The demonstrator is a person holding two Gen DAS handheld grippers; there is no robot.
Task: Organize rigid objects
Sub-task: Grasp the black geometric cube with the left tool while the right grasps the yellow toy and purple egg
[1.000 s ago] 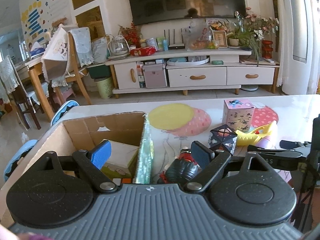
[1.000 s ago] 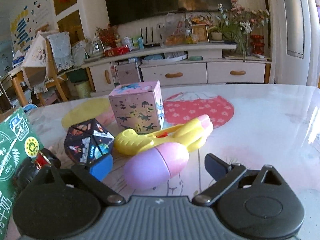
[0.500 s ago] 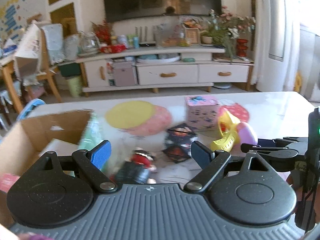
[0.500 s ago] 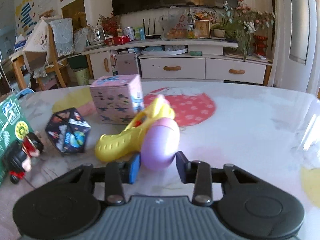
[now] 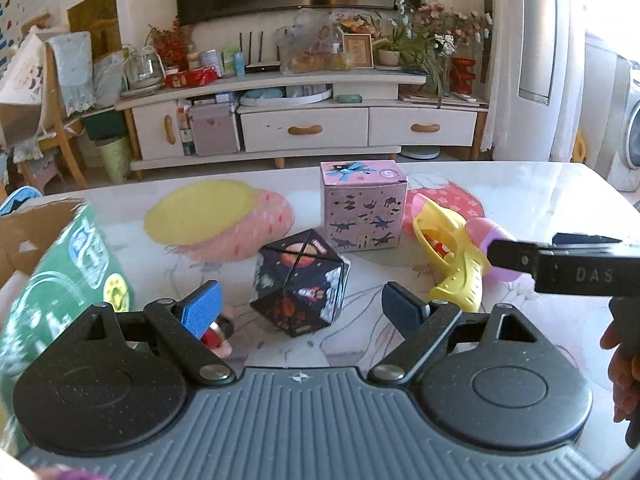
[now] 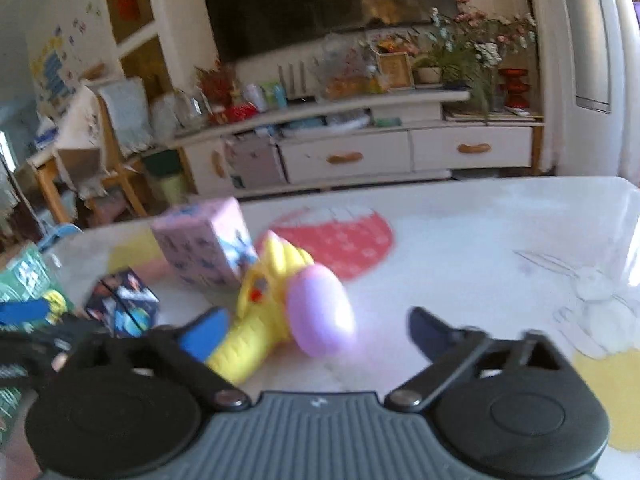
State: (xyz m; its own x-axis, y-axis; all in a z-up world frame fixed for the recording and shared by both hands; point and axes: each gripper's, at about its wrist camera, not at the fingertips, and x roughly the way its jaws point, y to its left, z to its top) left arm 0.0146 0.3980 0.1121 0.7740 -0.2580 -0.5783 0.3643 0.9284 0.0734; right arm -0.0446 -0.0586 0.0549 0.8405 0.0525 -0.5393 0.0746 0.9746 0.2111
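My left gripper is open, with a dark many-sided space-print block on the table between its fingertips, just ahead. A pink printed cube box stands behind it. My right gripper is open around the purple egg-shaped end of a yellow toy lying on the table. The yellow toy and the right gripper's finger show at the right of the left wrist view. The block and pink box lie to the left in the right wrist view.
A cardboard box with a green printed flap sits at the left table edge. A small red-and-black figure lies under my left finger. The white table has fruit-shaped mats. A TV cabinet stands beyond.
My left gripper swung right from the cardboard box to face the dark block. My right gripper, shut on the purple egg half a second ago, has opened, and the toy lies on the table.
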